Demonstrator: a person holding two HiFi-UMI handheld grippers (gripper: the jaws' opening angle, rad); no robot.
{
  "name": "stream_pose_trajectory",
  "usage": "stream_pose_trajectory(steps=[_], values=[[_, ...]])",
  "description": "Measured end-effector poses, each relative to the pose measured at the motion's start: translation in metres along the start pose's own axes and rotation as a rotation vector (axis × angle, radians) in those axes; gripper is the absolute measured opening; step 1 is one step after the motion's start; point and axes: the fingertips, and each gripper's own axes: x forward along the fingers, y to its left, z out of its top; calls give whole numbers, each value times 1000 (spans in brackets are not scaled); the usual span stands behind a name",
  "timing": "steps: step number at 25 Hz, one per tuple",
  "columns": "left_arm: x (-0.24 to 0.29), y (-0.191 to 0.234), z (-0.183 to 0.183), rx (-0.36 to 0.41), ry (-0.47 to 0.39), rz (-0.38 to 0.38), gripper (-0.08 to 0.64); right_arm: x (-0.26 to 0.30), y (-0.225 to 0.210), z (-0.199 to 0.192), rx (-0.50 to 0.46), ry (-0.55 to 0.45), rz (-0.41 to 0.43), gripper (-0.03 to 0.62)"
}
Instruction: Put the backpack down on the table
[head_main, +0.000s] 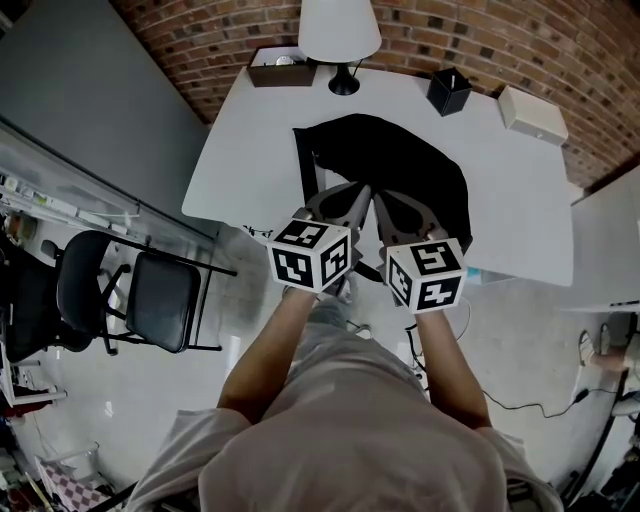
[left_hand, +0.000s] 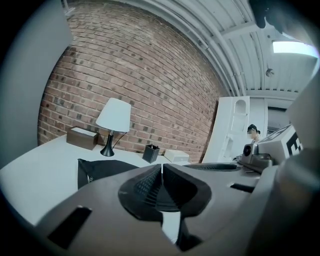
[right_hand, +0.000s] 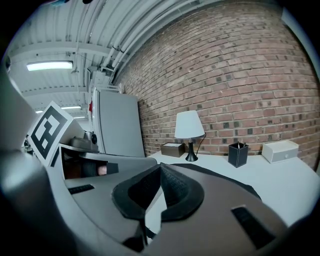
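Observation:
The black backpack (head_main: 400, 160) lies flat on the white table (head_main: 250, 150), reaching to its near edge. Both grippers hover side by side over the backpack's near end, above the table edge. My left gripper (head_main: 362, 192) is shut, its jaws meeting with nothing between them (left_hand: 161, 167). My right gripper (head_main: 381, 197) is likewise shut and holds nothing (right_hand: 160, 167). In the left gripper view the backpack (left_hand: 100, 170) shows just beyond the jaws. In the right gripper view the backpack (right_hand: 233, 183) is a dark strip behind the right jaw.
At the table's back stand a white lamp (head_main: 340, 30), a brown box (head_main: 283, 68), a black pen holder (head_main: 449, 90) and a white box (head_main: 532, 112). A black folding chair (head_main: 150, 295) stands on the floor at the left. Cables (head_main: 520, 405) lie on the floor at the right.

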Motion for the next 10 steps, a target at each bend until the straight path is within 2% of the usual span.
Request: stream_pose_trajectory(steps=[5,10], values=[[1,-5,1,27,8,4,18,-5,-5,3,3,-11,-9,2],[0,-9,-3,13,14,0,18,-9,-3,3,2,-13,-7,2]])
